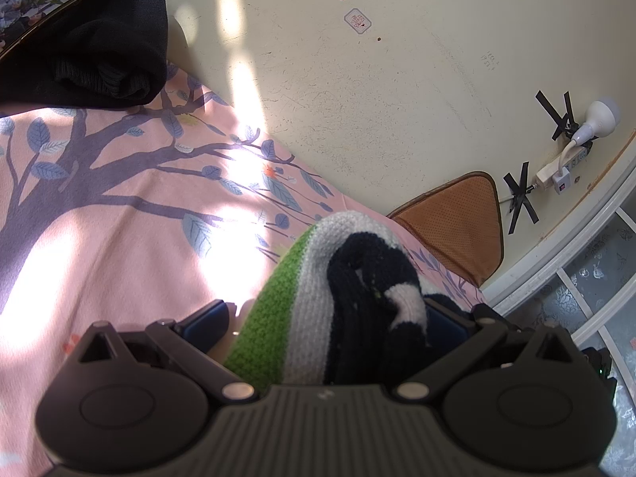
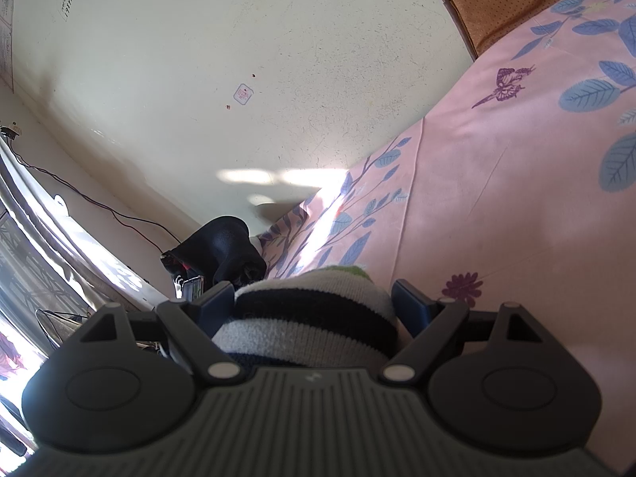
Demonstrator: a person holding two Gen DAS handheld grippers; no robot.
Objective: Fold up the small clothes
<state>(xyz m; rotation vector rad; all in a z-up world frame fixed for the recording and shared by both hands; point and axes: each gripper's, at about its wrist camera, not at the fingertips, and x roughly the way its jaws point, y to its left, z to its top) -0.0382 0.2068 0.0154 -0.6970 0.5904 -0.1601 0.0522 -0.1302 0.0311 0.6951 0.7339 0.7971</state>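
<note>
Pink bedsheet (image 1: pixel 119 238) lies open left and ahead of left gripper (image 1: pixel 330 318); black folded garment (image 1: pixel 99 39) blocks far left, brown cushion (image 1: pixel 457 226) ahead right.

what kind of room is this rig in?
Probably a home bedroom. A pink leaf-print bedsheet runs up against a scuffed cream wall, a power strip is taped to that wall, and a folded black garment lies on the bed.

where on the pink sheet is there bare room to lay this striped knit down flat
Free: the sunlit stretch of the pink sheet between the striped knit and the tree print, and the plain patch by the butterfly. Crowded: the far corner, where the black garment and phone lie, and the edge by the brown cushion.
</note>
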